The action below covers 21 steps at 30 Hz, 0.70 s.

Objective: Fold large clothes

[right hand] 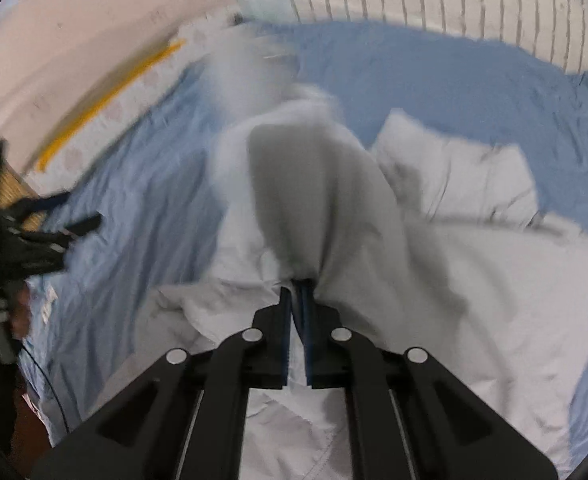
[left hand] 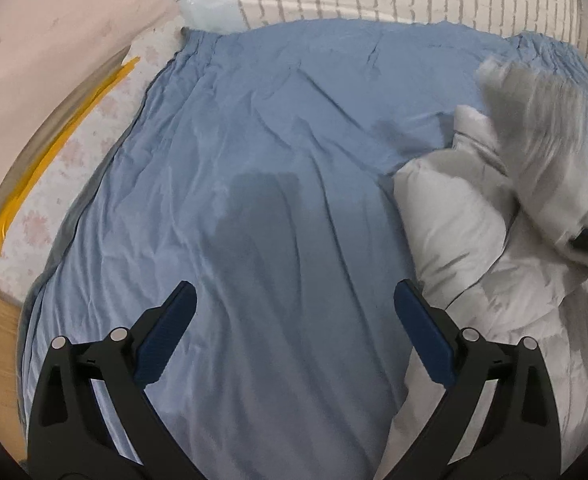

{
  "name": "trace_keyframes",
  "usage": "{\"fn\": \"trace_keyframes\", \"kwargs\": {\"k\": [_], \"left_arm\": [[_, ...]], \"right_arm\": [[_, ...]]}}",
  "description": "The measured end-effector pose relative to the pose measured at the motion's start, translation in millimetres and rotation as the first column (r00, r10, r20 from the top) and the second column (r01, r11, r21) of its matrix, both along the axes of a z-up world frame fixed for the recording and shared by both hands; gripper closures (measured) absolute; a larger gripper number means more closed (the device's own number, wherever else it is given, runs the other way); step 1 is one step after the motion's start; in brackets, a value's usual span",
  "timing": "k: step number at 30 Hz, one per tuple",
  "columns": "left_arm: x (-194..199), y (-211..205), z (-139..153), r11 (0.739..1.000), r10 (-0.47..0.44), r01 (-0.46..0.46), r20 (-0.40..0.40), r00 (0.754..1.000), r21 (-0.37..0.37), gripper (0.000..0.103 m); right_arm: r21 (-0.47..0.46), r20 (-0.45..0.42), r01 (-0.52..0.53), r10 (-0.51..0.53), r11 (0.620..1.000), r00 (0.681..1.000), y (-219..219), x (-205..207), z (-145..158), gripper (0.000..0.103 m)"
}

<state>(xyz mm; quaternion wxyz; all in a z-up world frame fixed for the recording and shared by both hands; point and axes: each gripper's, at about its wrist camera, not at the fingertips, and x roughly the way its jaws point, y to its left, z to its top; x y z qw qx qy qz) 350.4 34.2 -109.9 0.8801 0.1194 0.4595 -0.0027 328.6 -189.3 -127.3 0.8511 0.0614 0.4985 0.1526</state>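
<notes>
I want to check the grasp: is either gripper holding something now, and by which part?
The right gripper is shut on the white garment, pinching a bunched fold of it; which part cannot be told. The left gripper is open above the blue sheet, holding nothing.

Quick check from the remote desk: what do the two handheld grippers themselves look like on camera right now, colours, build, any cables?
Both match: the left gripper and right gripper have matte black plastic linkage arms with triangular cut-outs, round silver pivot pins, and dark blue ribbed pads lining the fingers. No markings or sleeves show. A thin dark cable trails below the left unit in the right wrist view.
</notes>
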Motion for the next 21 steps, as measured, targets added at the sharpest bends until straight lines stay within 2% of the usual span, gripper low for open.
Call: {"fn": "trace_keyframes", "kwargs": {"k": [2,4,6,7,9,11,14,16,19,20,21], "left_arm": [[-4,-2,-5,1.0,-0.003,0.004,-0.015,1.0,0.018,0.005],[-8,-6,-7,0.999,-0.015,0.016,-0.015,1.0,0.041,0.005],[-11,-13,-7,0.998,-0.031,0.032,-0.019,0.999,0.05,0.005],[-11,-16,-8,0.998,-0.036,0.037,-0.024,0.999,0.049,0.005],[-9,-25,-8,0.998,-0.047,0.048,-0.033,0.998,0.034,0.005],[-5,-36,-10,0.998,-0.059,0.058,-0.047,0.997,-0.028,0.004],[5,-57,-13,0.989,-0.087,0.076,-0.08,0.993,-0.129,0.004],[9,-70,-20,0.977,-0.113,0.092,-0.107,0.988,-0.19,0.003],[27,-99,-44,0.958,-0.156,0.104,-0.181,0.971,-0.267,0.003],[32,-109,-55,0.948,-0.177,0.108,-0.213,0.961,-0.3,0.007],[37,-116,-64,0.938,-0.197,0.114,-0.234,0.952,-0.328,0.015]], "right_arm": [[-0.036,-0.057,-0.025,0.023,0.999,0.998,9,-2,-17,0.094],[-0.04,-0.06,-0.041,0.039,0.998,0.997,11,-9,-14,0.091],[-0.057,-0.064,-0.067,0.063,0.996,0.996,6,-21,-6,0.067],[-0.06,-0.047,-0.07,0.067,0.996,0.997,-1,-28,0,0.047],[-0.069,-0.018,-0.054,0.053,0.996,0.998,-18,-37,10,0.044],[-0.053,-0.031,-0.014,0.013,0.999,0.999,-45,-43,14,0.041],[-0.165,0.001,0.093,-0.094,0.982,0.996,-91,-52,15,0.038],[-0.189,-0.006,0.176,-0.181,0.966,0.984,-125,-58,10,0.038],[-0.17,-0.013,0.27,-0.277,0.948,0.961,-164,-69,4,0.038],[-0.164,-0.015,0.296,-0.302,0.941,0.953,-174,-73,2,0.038],[-0.159,-0.018,0.315,-0.322,0.936,0.947,-182,-77,-1,0.038]]}}
